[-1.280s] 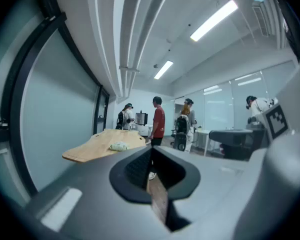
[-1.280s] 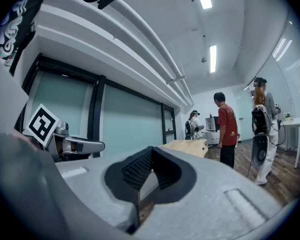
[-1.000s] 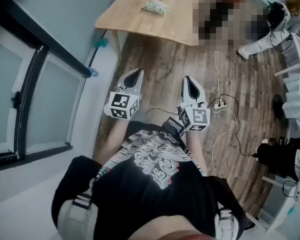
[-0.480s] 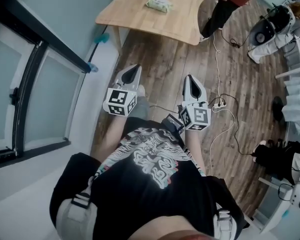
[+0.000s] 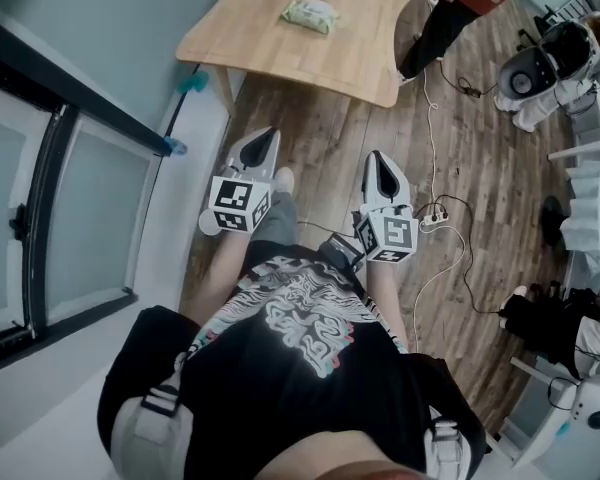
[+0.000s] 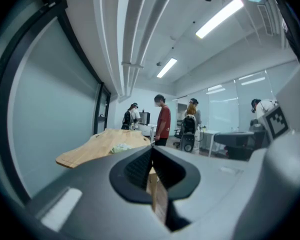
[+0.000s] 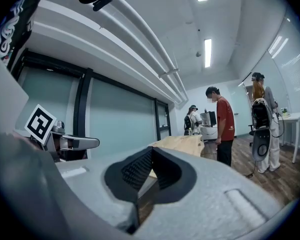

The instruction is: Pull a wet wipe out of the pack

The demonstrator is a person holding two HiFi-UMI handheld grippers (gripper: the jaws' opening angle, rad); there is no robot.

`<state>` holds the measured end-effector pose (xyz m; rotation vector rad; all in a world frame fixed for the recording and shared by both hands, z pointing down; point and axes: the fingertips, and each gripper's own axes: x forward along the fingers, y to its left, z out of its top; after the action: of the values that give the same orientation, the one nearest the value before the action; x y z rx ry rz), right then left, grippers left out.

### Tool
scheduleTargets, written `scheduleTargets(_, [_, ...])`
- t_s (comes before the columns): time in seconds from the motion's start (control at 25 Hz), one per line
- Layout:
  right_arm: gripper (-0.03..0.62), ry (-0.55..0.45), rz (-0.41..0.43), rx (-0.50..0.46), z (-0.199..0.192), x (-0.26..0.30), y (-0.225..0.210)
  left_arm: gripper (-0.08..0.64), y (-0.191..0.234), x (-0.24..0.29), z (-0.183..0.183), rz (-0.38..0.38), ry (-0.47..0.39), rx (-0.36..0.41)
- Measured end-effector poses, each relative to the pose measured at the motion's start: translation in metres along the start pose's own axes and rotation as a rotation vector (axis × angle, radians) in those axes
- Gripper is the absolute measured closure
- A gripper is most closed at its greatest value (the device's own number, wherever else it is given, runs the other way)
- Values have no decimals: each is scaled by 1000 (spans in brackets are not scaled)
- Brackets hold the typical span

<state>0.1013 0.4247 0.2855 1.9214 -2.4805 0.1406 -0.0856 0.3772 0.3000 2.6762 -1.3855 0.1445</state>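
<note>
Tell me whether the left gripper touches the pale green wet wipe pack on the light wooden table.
Apart. Head view: the left gripper hangs over the floor, short of the light wooden table where the pale green wet wipe pack lies.

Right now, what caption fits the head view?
Left gripper and right gripper, both shut and empty, face the wet wipe pack on the table.

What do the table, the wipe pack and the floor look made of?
Table: light wood, matte, faint grain; solid or veneer unclear. Wipe pack: probably soft plastic film, pale green, slightly crumpled. Floor: brown wood-look planks with streaky grain; real wood or laminate, cannot tell.
</note>
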Motion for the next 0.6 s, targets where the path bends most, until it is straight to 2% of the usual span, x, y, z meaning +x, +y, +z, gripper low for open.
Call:
scheduleTargets(0.36, [594, 61, -5, 12, -5, 125, -33, 572, 70, 101, 19, 2, 12, 13])
scheduleTargets(0.6, [594, 96, -18, -24, 3, 196, -48, 572, 112, 172, 30, -27, 25, -5])
